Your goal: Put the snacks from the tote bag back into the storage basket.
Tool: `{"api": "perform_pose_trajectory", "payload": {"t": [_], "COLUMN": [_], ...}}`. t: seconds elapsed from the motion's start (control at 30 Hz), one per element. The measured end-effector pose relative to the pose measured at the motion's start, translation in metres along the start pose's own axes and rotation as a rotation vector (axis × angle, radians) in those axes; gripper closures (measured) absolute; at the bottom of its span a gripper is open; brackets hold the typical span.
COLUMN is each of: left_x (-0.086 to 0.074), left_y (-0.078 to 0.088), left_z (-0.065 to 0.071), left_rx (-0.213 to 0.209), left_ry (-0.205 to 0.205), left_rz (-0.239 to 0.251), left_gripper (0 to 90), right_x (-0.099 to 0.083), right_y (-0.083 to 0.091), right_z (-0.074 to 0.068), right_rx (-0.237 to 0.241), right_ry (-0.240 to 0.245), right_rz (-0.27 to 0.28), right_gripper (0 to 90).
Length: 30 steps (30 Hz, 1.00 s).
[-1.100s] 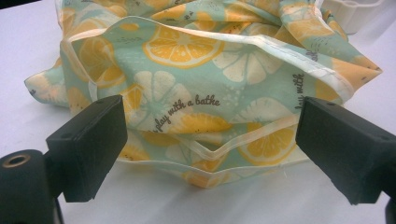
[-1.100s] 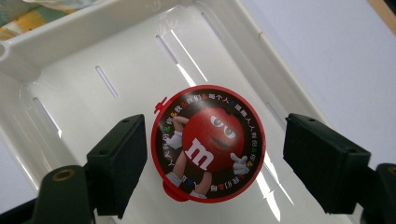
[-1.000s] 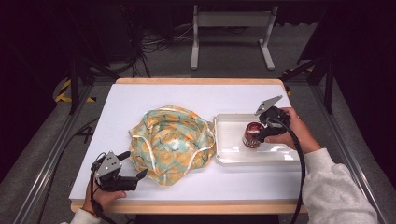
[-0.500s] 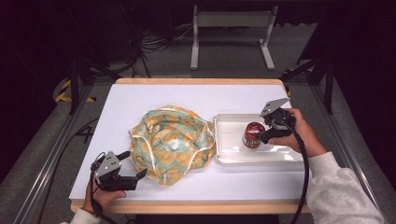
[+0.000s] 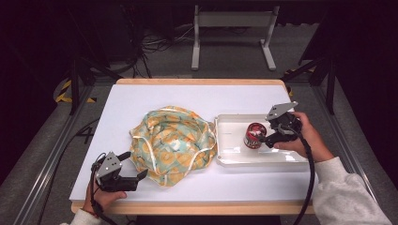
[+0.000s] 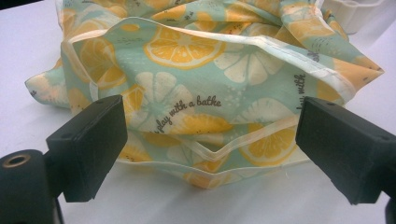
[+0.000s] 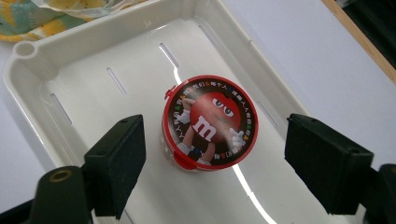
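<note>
A small jar with a red lid [image 5: 255, 135] [image 7: 209, 122] stands upright in the white plastic tray [image 5: 281, 159] [image 7: 93, 56] at the right of the table. My right gripper [image 5: 265, 133] [image 7: 215, 142] is open just to the jar's right. Its jaws stand wide on either side of the jar and touch nothing. A crumpled cloth bag with a lemon-slice print [image 5: 171, 143] [image 6: 196, 93] lies mid-table, against the tray's left end. My left gripper [image 5: 135, 165] [image 6: 210, 140] is open at the bag's near left edge, with its jaws spread on both sides of a fold.
The white table top [image 5: 155, 98] has bare room behind and to the left of the bag. Its wooden front edge [image 5: 197, 207] runs close below my left gripper. Beyond the table stand a metal frame [image 5: 232, 28] and dark floor with cables.
My right gripper has drawn back a little to the right, away from the jar, which stays in the tray. The left gripper and the bag have not moved.
</note>
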<state>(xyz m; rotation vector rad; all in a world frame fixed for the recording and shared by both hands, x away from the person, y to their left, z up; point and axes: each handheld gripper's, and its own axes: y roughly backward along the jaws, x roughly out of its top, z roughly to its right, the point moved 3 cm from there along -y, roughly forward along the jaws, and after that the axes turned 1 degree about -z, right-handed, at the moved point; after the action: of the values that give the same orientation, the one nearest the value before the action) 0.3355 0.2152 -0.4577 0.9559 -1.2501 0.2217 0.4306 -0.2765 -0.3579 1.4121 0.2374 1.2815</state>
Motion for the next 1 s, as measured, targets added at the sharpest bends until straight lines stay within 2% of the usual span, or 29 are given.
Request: {"api": "perform_pose_trajectory", "payload": {"t": [0.53,0.7,1.0], "left_x": [0.001,0.001,0.001], "left_y": [0.001,0.000,0.000], "left_z": [0.000,0.000,0.000], "left_rx": [0.013,0.013,0.009], "left_ry": [-0.014,-0.013,-0.009], "left_rz": [-0.004,-0.005,-0.001], "left_gripper": [9.7,9.7,9.7], "right_x": [-0.025,-0.035,-0.054], "right_y": [0.004,0.003,0.007], "right_z": [-0.002,-0.005,-0.011], "right_rx": [-0.033,-0.016,-0.023], "right_ry": [-0.014,-0.038,-0.045], "right_rz": [0.023,0.039,0.075], "right_gripper": [20.3,20.2,19.9]}}
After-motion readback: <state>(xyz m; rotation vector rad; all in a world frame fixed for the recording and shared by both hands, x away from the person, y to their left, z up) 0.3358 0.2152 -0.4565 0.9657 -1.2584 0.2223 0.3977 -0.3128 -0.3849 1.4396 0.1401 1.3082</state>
